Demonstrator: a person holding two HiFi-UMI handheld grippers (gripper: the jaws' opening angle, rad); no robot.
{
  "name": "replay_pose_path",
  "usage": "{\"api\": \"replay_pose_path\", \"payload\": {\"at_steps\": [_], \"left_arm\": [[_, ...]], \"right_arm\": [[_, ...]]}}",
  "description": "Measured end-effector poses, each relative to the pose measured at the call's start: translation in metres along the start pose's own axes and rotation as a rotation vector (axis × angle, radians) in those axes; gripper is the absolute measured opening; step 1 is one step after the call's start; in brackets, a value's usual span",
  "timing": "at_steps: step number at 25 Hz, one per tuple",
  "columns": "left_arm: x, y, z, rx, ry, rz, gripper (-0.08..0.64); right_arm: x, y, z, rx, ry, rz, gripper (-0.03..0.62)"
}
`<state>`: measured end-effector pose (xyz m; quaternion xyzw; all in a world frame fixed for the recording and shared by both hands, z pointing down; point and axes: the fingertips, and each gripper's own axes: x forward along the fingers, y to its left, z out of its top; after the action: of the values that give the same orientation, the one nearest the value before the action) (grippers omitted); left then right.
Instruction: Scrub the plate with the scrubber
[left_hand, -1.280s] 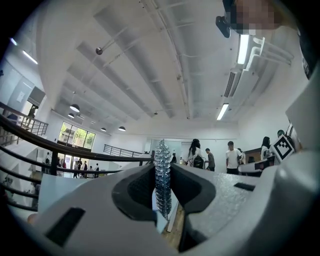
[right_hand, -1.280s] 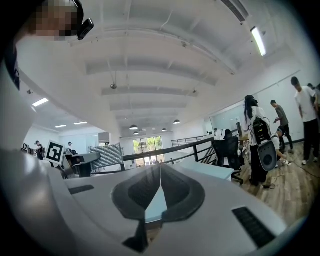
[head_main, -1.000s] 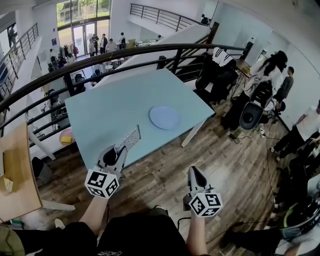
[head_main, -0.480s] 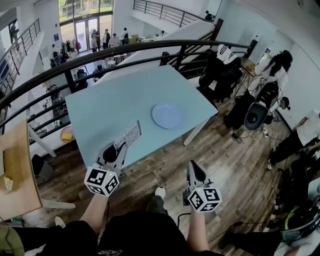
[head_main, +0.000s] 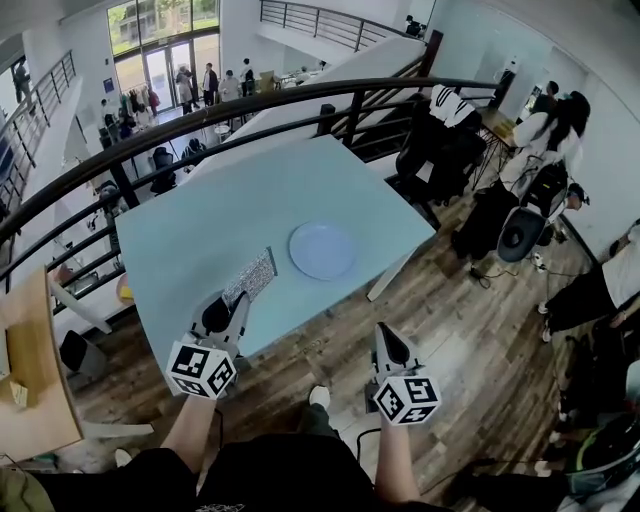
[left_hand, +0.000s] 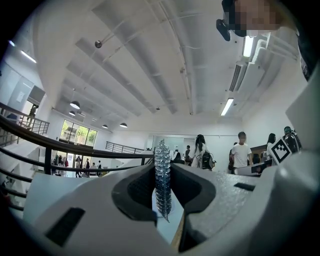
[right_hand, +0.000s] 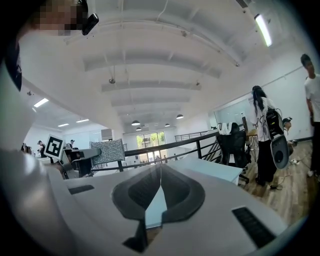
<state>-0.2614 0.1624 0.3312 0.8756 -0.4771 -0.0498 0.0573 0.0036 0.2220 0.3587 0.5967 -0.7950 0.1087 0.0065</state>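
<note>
A pale blue round plate (head_main: 322, 250) lies on the light blue table (head_main: 200, 225), near its front right part. My left gripper (head_main: 233, 304) is shut on a silvery mesh scrubber (head_main: 251, 278), which sticks out over the table's front edge, left of the plate. In the left gripper view the scrubber (left_hand: 162, 177) stands edge-on between the jaws. My right gripper (head_main: 385, 345) hangs over the wooden floor, short of the table, jaws shut with nothing between them. The right gripper view shows the scrubber (right_hand: 107, 152) off to the left.
A dark curved railing (head_main: 250, 105) runs behind the table. A wooden desk (head_main: 35, 370) stands at the left. People and black chairs (head_main: 440, 150) are at the right on the wood floor (head_main: 460, 330). The person's legs fill the bottom edge.
The view has shifted: the table and plate sit closer and lower in the head view. Both grippers keep their pose, the left still holding the scrubber.
</note>
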Motion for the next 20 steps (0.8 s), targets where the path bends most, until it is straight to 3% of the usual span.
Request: {"api": "replay_pose_path", "payload": {"at_steps": [20], "left_arm": [[0.203,-0.022,-0.052,-0.004,0.105,0.103,0.087]], "right_arm": [[0.152,-0.172,0.001,0.033,0.095,0.126,0.006]]}}
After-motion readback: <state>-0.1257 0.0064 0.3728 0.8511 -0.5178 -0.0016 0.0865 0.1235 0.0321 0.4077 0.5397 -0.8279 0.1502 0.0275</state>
